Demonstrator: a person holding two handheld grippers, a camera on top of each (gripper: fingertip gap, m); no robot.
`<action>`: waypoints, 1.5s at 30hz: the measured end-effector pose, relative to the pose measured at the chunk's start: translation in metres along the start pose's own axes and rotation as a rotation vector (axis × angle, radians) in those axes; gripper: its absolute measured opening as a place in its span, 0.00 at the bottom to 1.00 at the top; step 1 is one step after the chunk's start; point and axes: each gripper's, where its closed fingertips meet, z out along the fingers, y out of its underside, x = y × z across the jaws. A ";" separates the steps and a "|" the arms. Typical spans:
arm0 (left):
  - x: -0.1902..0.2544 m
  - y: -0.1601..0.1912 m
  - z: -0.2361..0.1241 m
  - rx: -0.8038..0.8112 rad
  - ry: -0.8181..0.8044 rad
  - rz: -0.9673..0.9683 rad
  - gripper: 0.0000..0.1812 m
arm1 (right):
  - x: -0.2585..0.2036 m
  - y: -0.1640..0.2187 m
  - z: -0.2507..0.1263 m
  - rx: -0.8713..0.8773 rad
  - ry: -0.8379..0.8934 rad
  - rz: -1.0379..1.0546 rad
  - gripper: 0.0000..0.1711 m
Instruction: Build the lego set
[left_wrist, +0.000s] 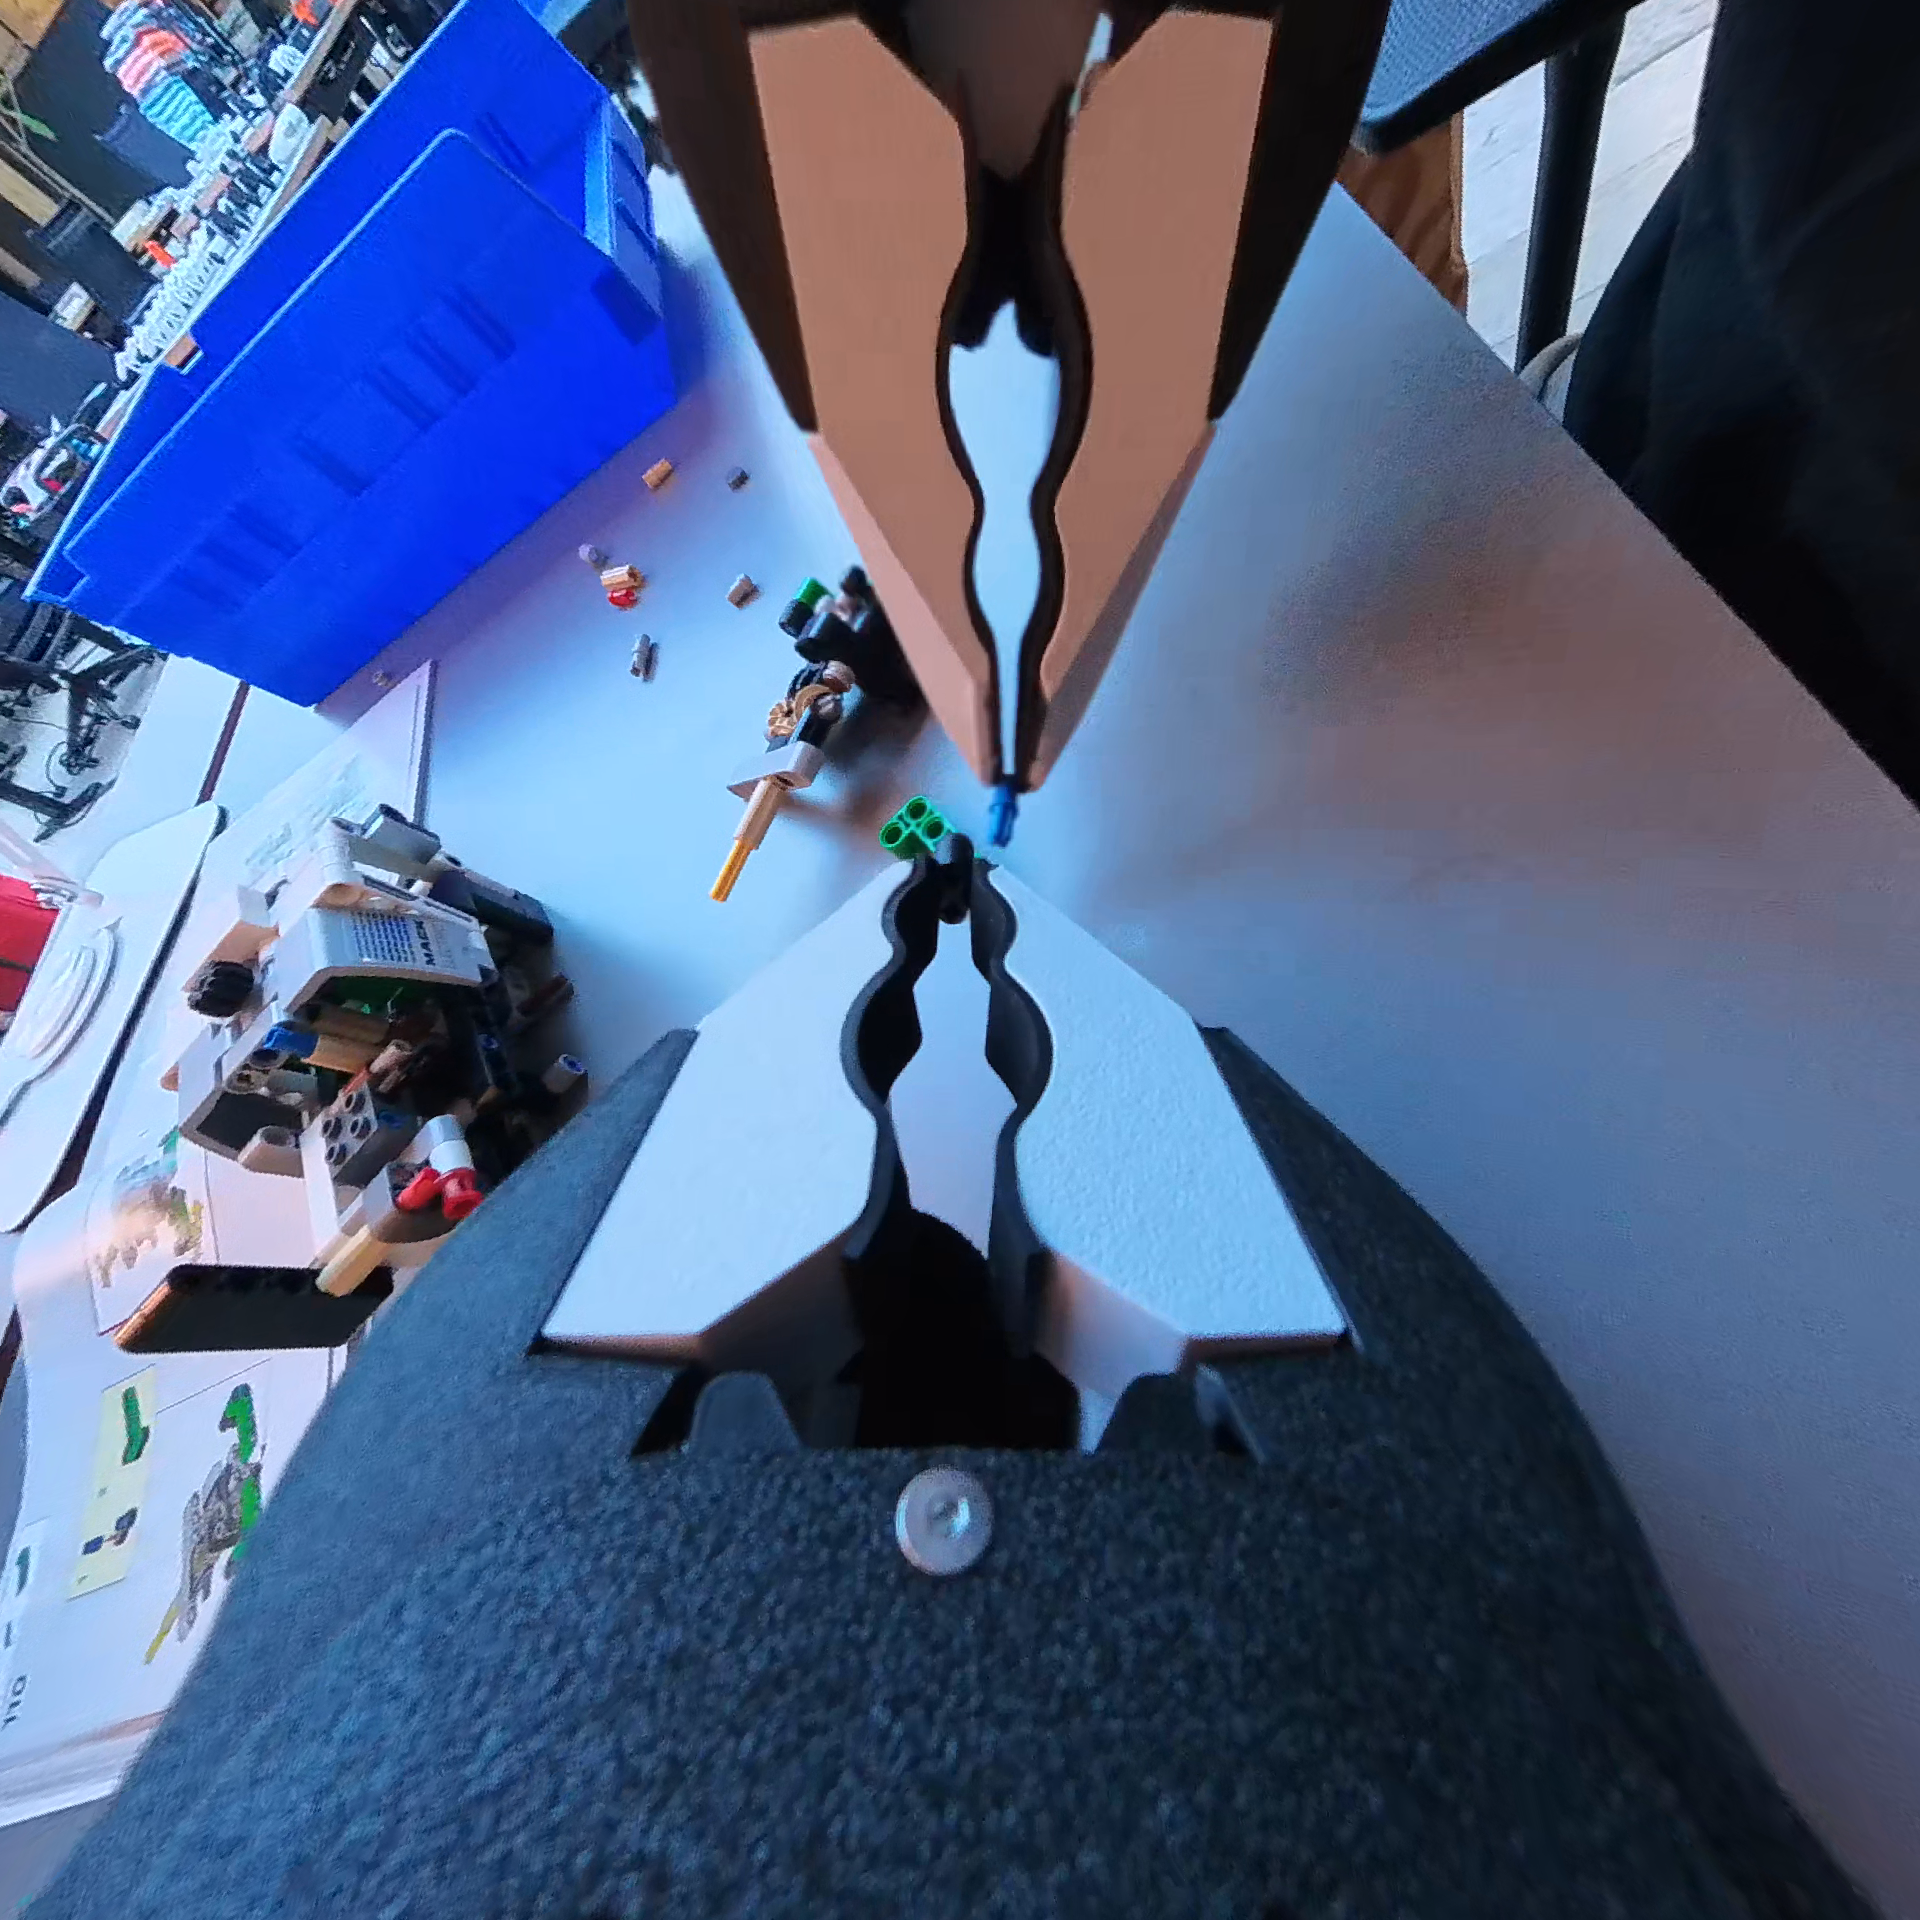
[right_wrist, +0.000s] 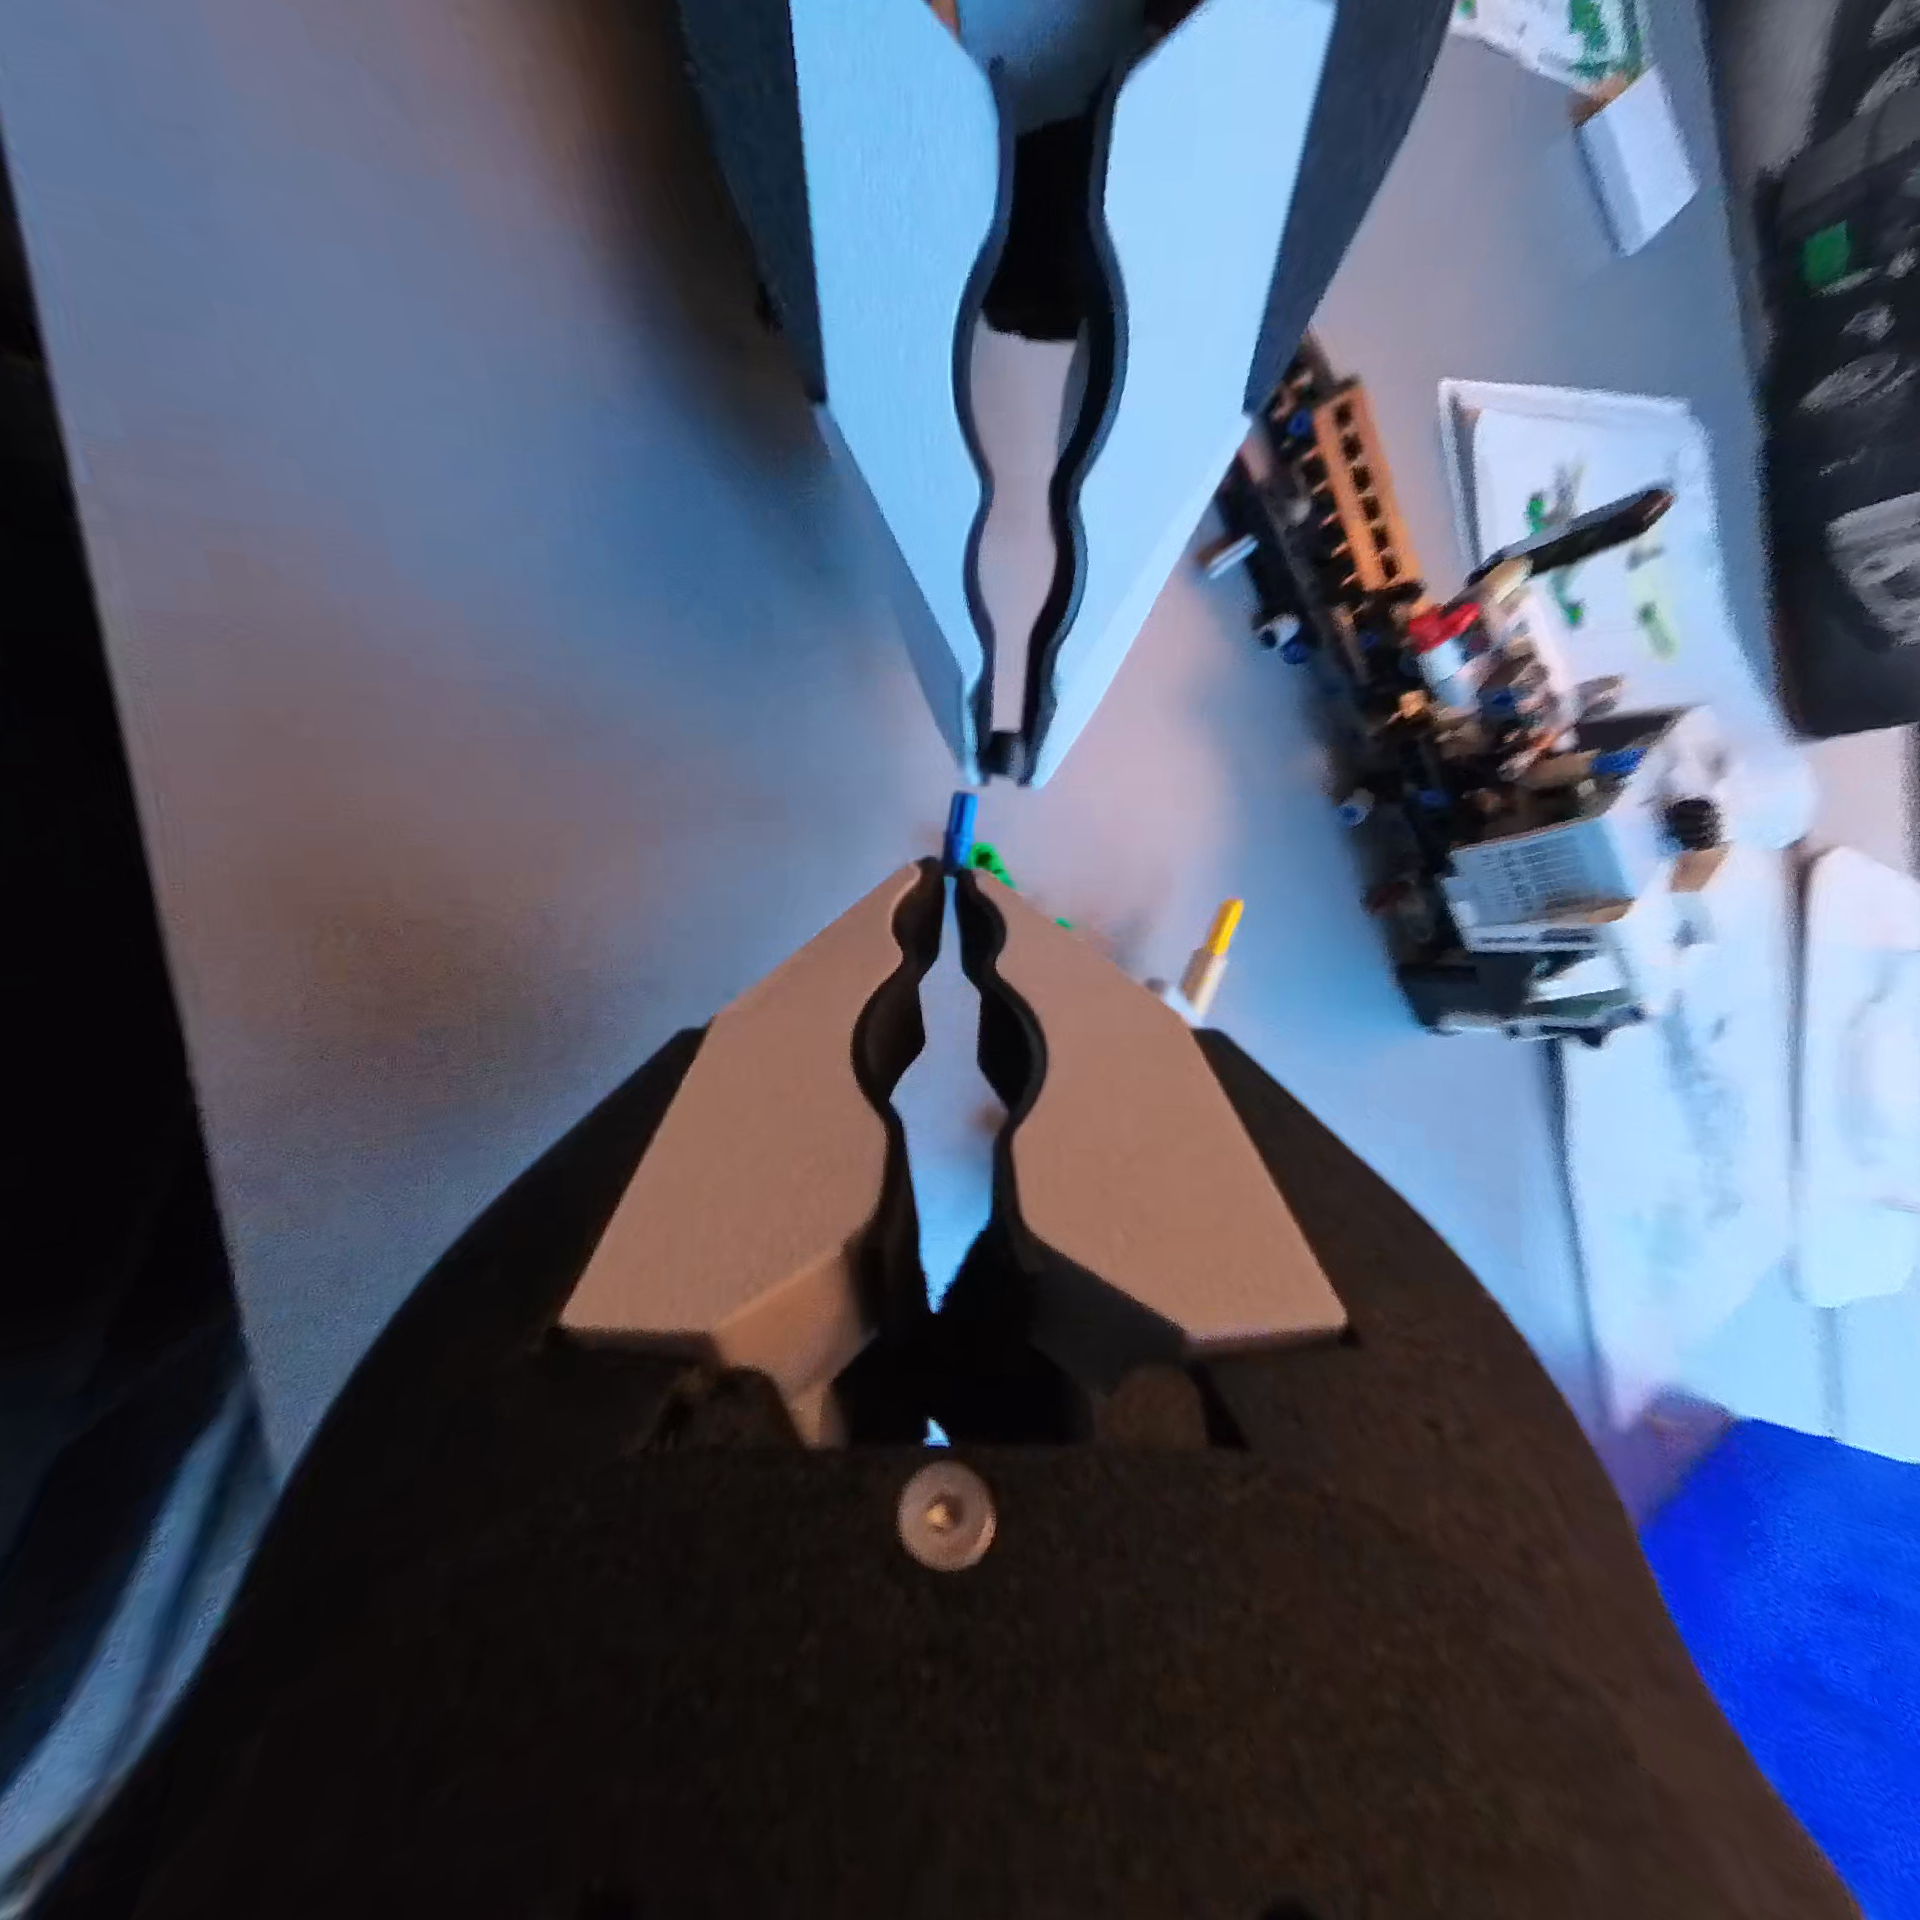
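Observation:
My left gripper (left_wrist: 951, 883), with white fingers, is shut on a small black piece (left_wrist: 954, 860). A green four-hole connector (left_wrist: 914, 826) lies right beside its tips; I cannot tell whether it is joined to the black piece. My right gripper (right_wrist: 951, 873), with tan fingers, is shut on a short blue pin (right_wrist: 961, 821). The two grippers point tip to tip just above the white table (left_wrist: 1403, 831), a small gap apart. In the left wrist view the right gripper (left_wrist: 1006, 774) comes from the top with the blue pin (left_wrist: 1001, 821). In the right wrist view the left gripper (right_wrist: 1000, 767) comes from the top.
A partly built lego model (left_wrist: 364, 1039) rests on an open instruction booklet (left_wrist: 156, 1507) at the left. A small sub-assembly with a yellow axle (left_wrist: 790, 748) and several loose pieces (left_wrist: 623, 582) lie beyond it. Blue bins (left_wrist: 364, 416) stand behind. A person in dark clothing (left_wrist: 1766, 364) is at the table's far edge.

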 end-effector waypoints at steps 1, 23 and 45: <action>0.000 0.000 0.000 0.002 0.000 -0.001 0.02 | -0.004 0.005 0.001 0.000 -0.021 0.037 0.01; -0.014 -0.003 -0.007 0.053 -0.040 -0.058 0.02 | -0.044 0.009 -0.012 0.109 -0.392 0.309 0.07; -0.011 -0.002 -0.006 0.040 -0.039 -0.032 0.02 | -0.050 0.004 -0.005 0.219 -0.299 0.307 0.03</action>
